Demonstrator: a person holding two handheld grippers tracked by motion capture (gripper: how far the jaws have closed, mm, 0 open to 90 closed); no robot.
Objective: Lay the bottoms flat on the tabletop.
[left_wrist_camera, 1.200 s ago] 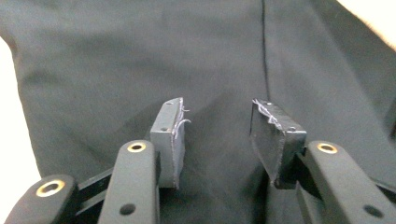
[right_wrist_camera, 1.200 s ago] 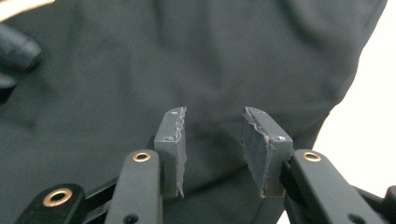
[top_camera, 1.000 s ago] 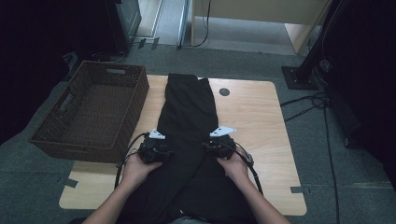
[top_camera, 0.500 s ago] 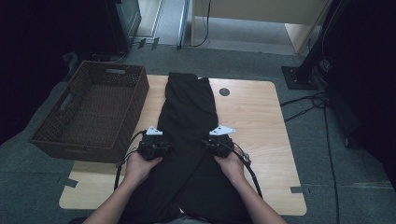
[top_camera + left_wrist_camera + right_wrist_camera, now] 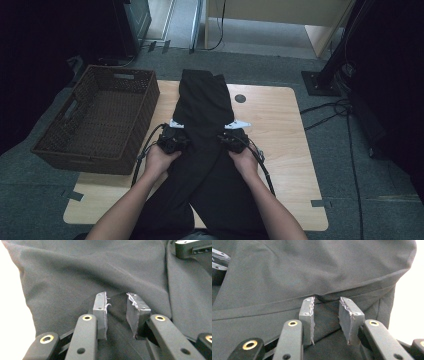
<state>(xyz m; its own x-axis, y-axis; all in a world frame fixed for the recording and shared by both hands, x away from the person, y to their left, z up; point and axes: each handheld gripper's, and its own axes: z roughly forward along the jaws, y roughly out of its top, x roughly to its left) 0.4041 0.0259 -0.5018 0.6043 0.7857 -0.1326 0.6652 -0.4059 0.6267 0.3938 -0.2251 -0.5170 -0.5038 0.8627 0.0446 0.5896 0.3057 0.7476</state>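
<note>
A pair of black trousers (image 5: 204,100) lies lengthwise down the middle of the wooden table (image 5: 277,135), its near end hanging off the front edge. Each hand holds a gripper on the garment's middle. My left gripper (image 5: 175,134) sits at its left edge and my right gripper (image 5: 235,134) at its right edge. In the left gripper view, my left gripper (image 5: 116,302) rests on the cloth (image 5: 75,270) with a low fold between the pads (image 5: 100,312). Its jaws have just been closing, and a gap remains. My right gripper (image 5: 327,306) has also been closing over a cloth edge (image 5: 324,315), with its pads apart.
A dark woven basket (image 5: 148,107) stands on the table's left side, close to my left hand. A round cable hole (image 5: 240,98) lies right of the trousers. Cables (image 5: 325,107) and a stand base (image 5: 320,82) are on the floor at the right.
Both hands have slid forward along the trousers, away from the person, to a spot nearer the garment's middle. The trousers have stayed flat.
</note>
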